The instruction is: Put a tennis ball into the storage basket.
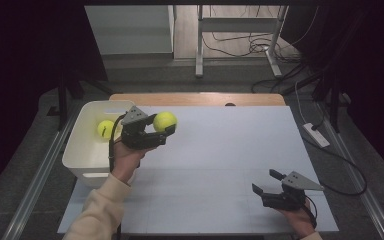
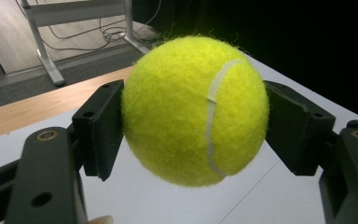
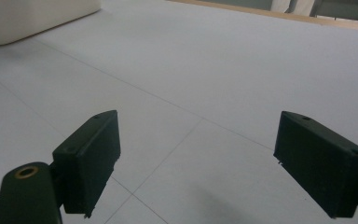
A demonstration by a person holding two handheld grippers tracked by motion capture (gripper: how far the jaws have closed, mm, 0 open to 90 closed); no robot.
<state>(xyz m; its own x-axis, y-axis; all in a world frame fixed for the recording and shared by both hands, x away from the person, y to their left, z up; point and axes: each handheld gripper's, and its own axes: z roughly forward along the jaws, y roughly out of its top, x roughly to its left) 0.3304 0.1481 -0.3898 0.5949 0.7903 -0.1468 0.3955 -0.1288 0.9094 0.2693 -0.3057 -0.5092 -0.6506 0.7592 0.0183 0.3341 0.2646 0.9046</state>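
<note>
**Tennis ball pinched in your left gripper beside the bin**

Nearest the left gripper's camera, a yellow tennis ball (image 2: 195, 111) is sitting between the two black jaws, which are pressing against its sides and holding it clear of the white table (image 2: 279, 196) below. From above, your left gripper (image 1: 161, 131) is carrying that ball (image 1: 165, 121) over the table's left part, just beside the right wall of a white bin (image 1: 75, 150). Your left hand (image 1: 125, 157) is gripping the tool from underneath, with a cream sleeve (image 1: 97, 212) trailing down to the bottom edge. A second tennis ball (image 1: 105, 129) is lying inside the bin, well apart from the one you are holding.

Your right gripper (image 1: 265, 182) is resting low near the table's front right corner, far from the bin. Its jaws are standing wide apart with nothing between them, and its own camera is looking across bare white table (image 3: 205, 79) toward a corner of the bin (image 3: 32, 18).
</note>
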